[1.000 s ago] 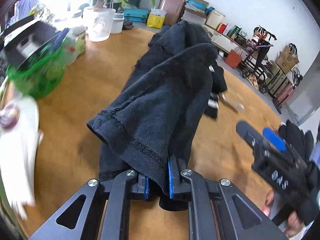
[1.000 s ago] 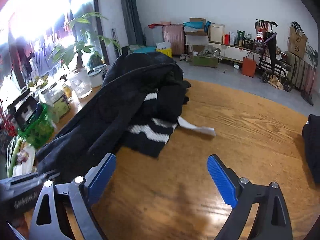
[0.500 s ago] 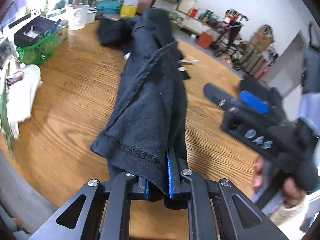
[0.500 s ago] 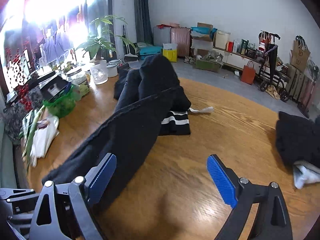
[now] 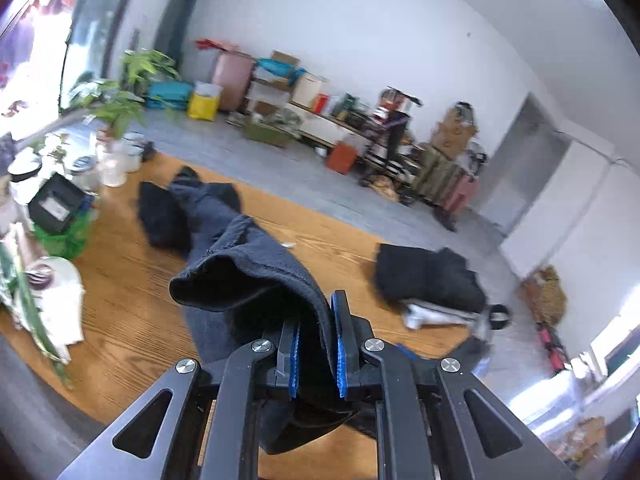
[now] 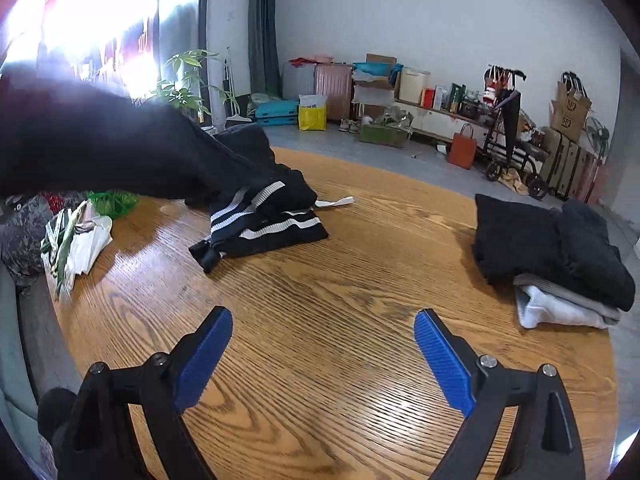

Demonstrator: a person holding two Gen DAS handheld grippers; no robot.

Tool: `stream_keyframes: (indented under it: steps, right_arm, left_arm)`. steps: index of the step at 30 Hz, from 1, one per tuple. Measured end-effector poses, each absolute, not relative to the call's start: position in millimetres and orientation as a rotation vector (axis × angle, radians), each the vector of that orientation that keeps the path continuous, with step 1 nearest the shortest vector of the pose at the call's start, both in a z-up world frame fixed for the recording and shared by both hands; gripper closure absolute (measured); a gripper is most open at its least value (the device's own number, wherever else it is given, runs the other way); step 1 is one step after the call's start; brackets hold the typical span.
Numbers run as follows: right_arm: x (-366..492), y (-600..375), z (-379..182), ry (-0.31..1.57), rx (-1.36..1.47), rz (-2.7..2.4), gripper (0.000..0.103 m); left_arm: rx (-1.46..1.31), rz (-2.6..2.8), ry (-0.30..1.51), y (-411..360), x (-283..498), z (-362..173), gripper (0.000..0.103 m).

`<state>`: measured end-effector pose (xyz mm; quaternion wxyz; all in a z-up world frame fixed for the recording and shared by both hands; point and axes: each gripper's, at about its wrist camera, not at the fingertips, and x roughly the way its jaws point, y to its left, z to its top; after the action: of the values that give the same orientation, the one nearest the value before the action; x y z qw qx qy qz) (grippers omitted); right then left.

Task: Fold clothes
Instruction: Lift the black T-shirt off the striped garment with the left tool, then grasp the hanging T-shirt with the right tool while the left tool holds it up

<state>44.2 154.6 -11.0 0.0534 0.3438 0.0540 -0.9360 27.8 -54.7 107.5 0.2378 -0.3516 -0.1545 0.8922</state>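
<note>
Above the wooden table [image 6: 320,280], my left gripper [image 5: 316,354] clamps the black garment's [image 5: 248,272] hem, its far end resting on the wood; my right gripper [image 6: 322,354] gapes wide, holding nothing.

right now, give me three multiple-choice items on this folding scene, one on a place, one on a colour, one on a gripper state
1. Where does the folded stack of clothes lie on the wooden table, seen from the right wrist?
A. right side
B. left side, by the green bag
C. between the right fingers

2. What colour are the stripes on the black garment?
A. red
B. white
C. yellow

3. What is the state of the left gripper?
A. open and empty
B. shut on the black garment
C. shut on a white garment

Answers: 1 A, the stack sits near the table's right edge. 2 B, white bands cross its ribbed hem. 3 B, dark cloth is pinched between the blue pads, while the right gripper is open over bare wood.
</note>
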Motion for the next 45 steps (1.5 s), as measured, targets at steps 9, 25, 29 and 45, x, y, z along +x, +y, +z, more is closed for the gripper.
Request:
stream_keyframes:
  steps: [9,25,29,45]
  right_arm:
    - [70,143,6,0.139,0.95,-2.748,0.009]
    - [47,118,23,0.142,0.849,-2.714,0.012]
    - [36,114,20,0.108,0.869,-2.719,0.012]
    - [4,109,32,-0.009,0.766,-2.726,0.007]
  left_arm:
    - [-0.906,2.296,-0.507,-50,52,150,0.089]
    - [-0.933,2.278,-0.429,-38,60,216,0.089]
    - [-0.892,2.291,-0.395,-40,67,238,0.089]
    - [-0.797,2.32,-0.38,-56,107,292,0.089]
